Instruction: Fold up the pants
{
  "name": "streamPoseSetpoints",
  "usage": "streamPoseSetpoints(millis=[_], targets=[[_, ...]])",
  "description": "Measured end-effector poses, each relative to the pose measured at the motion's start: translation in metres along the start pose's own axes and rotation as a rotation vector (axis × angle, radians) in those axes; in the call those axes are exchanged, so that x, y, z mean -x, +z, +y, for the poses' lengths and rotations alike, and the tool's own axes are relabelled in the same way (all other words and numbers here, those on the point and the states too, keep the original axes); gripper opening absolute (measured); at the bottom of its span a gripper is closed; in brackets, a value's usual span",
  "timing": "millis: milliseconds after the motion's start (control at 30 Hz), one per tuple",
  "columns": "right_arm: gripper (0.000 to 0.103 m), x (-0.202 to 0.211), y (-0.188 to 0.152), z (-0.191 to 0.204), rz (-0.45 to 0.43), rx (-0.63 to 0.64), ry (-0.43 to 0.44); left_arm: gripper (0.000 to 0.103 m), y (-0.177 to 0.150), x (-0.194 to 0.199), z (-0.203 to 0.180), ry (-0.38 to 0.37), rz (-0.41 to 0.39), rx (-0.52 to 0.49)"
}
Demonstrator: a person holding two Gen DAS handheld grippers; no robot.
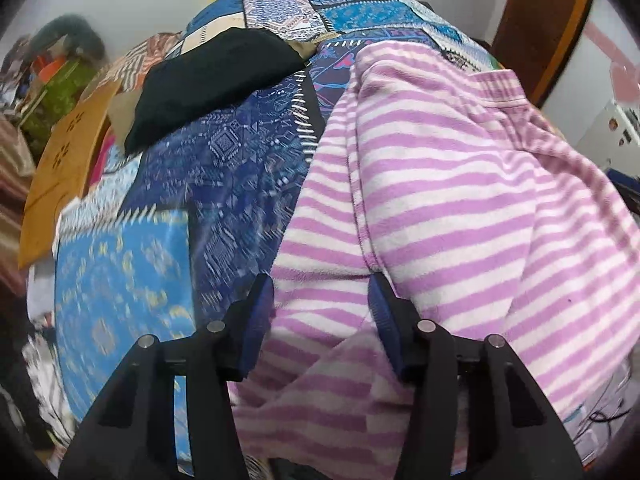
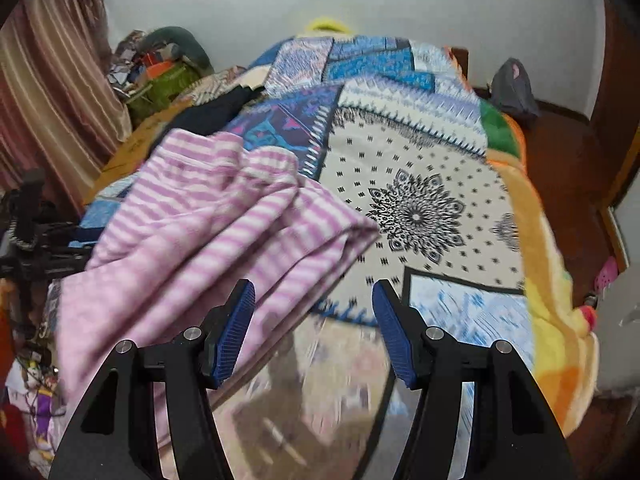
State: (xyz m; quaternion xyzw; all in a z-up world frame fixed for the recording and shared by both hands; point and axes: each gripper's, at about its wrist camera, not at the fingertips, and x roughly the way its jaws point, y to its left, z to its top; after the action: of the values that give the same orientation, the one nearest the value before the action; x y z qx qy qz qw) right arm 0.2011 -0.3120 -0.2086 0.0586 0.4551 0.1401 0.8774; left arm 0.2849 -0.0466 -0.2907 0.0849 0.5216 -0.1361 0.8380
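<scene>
The pants (image 1: pixel 440 200) are soft fleece with pink and white stripes, lying in loose folds on a patchwork bedspread (image 1: pixel 224 184). My left gripper (image 1: pixel 320 292) is open, its blue pads on either side of striped cloth at the near end of the pants. In the right wrist view the pants (image 2: pixel 224 232) lie left of centre, the elastic waistband at the far end. My right gripper (image 2: pixel 314 296) is open and empty above the bedspread (image 2: pixel 420 168), its left pad beside the pants' right edge.
A black cloth (image 1: pixel 212 84) lies on the bed beyond the pants. A tan wooden board (image 1: pixel 60 184) stands at the bed's left side. Clutter piles up at the far left corner (image 2: pixel 160 68). An orange blanket edge (image 2: pixel 552 280) borders the bed's right side.
</scene>
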Motion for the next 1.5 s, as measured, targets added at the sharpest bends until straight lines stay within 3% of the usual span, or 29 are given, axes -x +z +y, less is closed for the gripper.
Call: streamPoseSetpoints(millis=[200, 333, 433, 533, 700, 933, 1033, 1167, 1300, 1500], targets=[[0.058, 0.055, -0.026, 0.024, -0.042, 0.054, 0.007, 0.050, -0.021, 0.015, -0.011, -0.024, -0.018, 0.108], [0.058, 0.065, -0.040, 0.043, -0.049, 0.101, 0.022, 0.050, -0.028, 0.020, -0.015, -0.053, -0.025, 0.151], [0.058, 0.059, -0.048, 0.054, -0.040, 0.121, 0.052, 0.050, -0.033, 0.023, -0.018, -0.062, -0.028, 0.163], [0.058, 0.037, -0.054, 0.060, -0.010, 0.134, 0.029, 0.050, -0.032, 0.027, -0.016, -0.058, -0.031, 0.153], [0.058, 0.010, -0.060, 0.038, 0.051, 0.062, 0.066, 0.050, -0.023, 0.042, 0.001, -0.064, -0.058, 0.136], [0.058, 0.031, -0.032, 0.033, -0.018, 0.049, 0.064, 0.051, 0.022, 0.050, 0.012, -0.080, -0.109, 0.097], [0.059, 0.032, -0.010, 0.032, -0.066, 0.050, 0.052, 0.051, 0.047, 0.041, 0.003, -0.124, -0.116, 0.065], [0.059, 0.010, 0.020, 0.033, -0.089, 0.056, 0.045, 0.051, 0.077, 0.013, -0.014, -0.177, -0.091, 0.015], [0.059, -0.029, 0.039, 0.032, -0.051, 0.064, 0.058, 0.050, 0.093, -0.015, -0.024, -0.215, -0.047, -0.023], [0.057, -0.080, 0.055, 0.021, 0.011, 0.047, 0.069, 0.036, 0.104, -0.031, -0.030, -0.214, -0.066, -0.074]])
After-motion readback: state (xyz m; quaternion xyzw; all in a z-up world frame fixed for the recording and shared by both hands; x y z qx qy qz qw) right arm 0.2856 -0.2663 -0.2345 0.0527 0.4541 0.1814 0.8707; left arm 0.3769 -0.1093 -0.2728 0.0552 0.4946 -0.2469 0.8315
